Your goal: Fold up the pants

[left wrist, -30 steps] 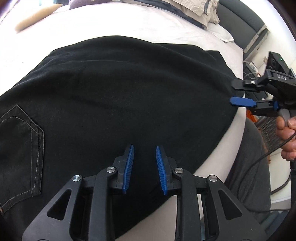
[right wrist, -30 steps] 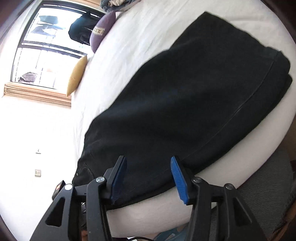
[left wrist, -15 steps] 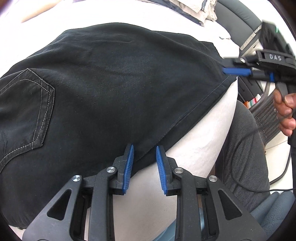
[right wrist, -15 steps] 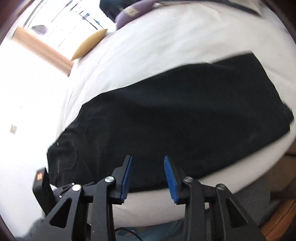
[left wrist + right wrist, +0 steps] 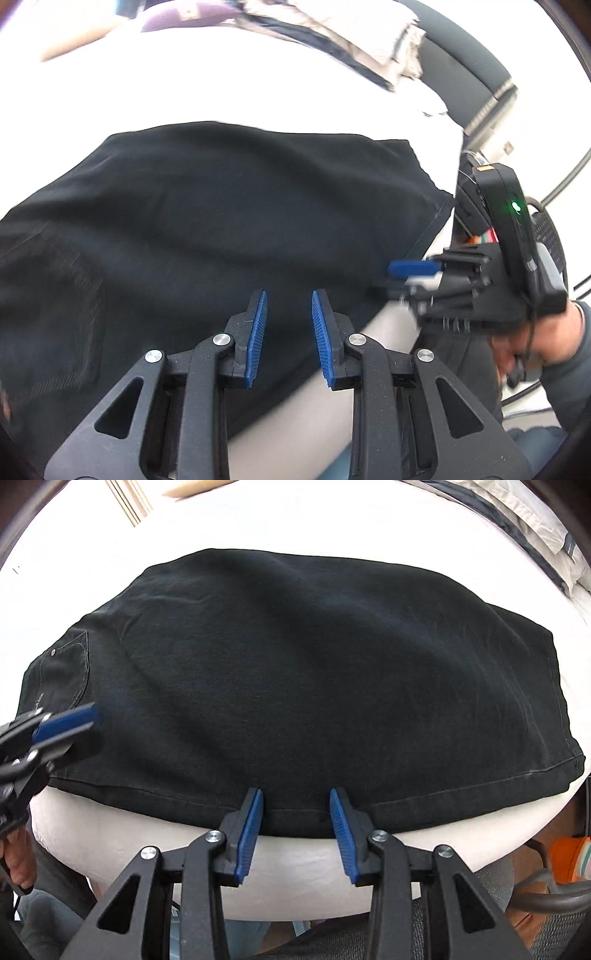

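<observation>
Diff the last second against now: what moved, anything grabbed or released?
The right gripper swung from the hem corner of the black pants to the middle of their near edge, rolling until it faced the edge squarely; its fingers narrowed slightly. Nothing was grabbed or released. The left gripper kept its narrow gap, empty, over the near edge. The pants stayed flat on the white bed.

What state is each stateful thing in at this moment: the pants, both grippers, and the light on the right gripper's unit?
Black pants: folded lengthwise, lying flat on the white bed, back pocket up, near edge along the mattress rim.
Left gripper: jaws slightly apart, nothing gripped, above the pants.
Right gripper: jaws apart, nothing pinched, at the pants' near edge.
Indicator light: lit green.
</observation>
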`<action>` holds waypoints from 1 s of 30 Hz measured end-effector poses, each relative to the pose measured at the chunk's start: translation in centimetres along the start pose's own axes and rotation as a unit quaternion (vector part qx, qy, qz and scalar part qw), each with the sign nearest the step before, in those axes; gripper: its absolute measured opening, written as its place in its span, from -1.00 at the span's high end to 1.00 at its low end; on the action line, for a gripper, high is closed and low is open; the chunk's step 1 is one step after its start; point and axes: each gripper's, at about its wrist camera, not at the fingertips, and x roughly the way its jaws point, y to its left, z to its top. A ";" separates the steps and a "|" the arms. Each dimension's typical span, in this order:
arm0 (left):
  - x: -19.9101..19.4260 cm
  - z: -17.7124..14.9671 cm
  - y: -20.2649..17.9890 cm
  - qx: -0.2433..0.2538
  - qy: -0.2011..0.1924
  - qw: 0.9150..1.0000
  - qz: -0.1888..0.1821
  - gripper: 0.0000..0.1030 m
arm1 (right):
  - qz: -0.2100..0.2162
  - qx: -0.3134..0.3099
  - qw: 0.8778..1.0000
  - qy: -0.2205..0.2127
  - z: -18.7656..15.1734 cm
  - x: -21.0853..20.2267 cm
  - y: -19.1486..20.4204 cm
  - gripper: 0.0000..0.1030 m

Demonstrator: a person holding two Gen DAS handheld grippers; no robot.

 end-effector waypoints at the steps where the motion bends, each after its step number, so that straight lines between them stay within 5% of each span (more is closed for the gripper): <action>1: 1.4 0.3 -0.1 0.001 0.017 1.000 -0.005 0.53 | 0.006 0.001 1.000 0.002 0.0 -0.4 -0.6 0.22; 3: 4.3 -0.3 0.2 -0.006 0.050 0.999 0.002 0.54 | 0.027 0.023 0.999 -0.001 0.1 -1.6 -2.9 0.22; 8: 3.7 -1.8 -0.8 0.011 0.033 0.999 0.011 0.54 | 0.012 0.115 0.991 -0.071 2.0 -5.1 -12.5 0.19; 12: 3.9 -1.8 -1.3 0.011 0.034 0.999 0.013 0.54 | -0.012 0.108 0.994 -0.027 3.5 -1.6 -15.2 0.06; 16: 4.2 -2.3 -1.3 0.002 0.029 1.000 0.002 0.54 | -0.037 0.087 0.995 -0.030 0.7 -2.1 -16.9 0.07; 19: 4.6 -2.8 -0.9 0.003 0.030 1.000 0.000 0.54 | -0.042 0.137 0.989 -0.037 -0.8 -3.5 -20.4 0.47; 22: 4.2 -3.0 -0.7 0.010 0.031 0.999 0.007 0.54 | -0.121 0.197 0.972 -0.048 -0.3 -5.7 -22.5 0.11; 23: 4.3 -2.9 -0.8 0.009 0.031 0.999 0.009 0.54 | -0.117 0.220 0.966 -0.067 0.0 -6.7 -23.4 0.10; 27: 4.5 -2.8 -1.2 0.011 0.031 0.999 0.012 0.54 | 0.072 0.235 0.961 -0.129 2.2 -7.6 -23.3 -0.29; 30: 4.5 -2.8 -1.2 0.009 0.031 0.999 0.010 0.54 | 0.127 0.220 0.960 -0.114 3.0 -4.3 -23.9 -0.28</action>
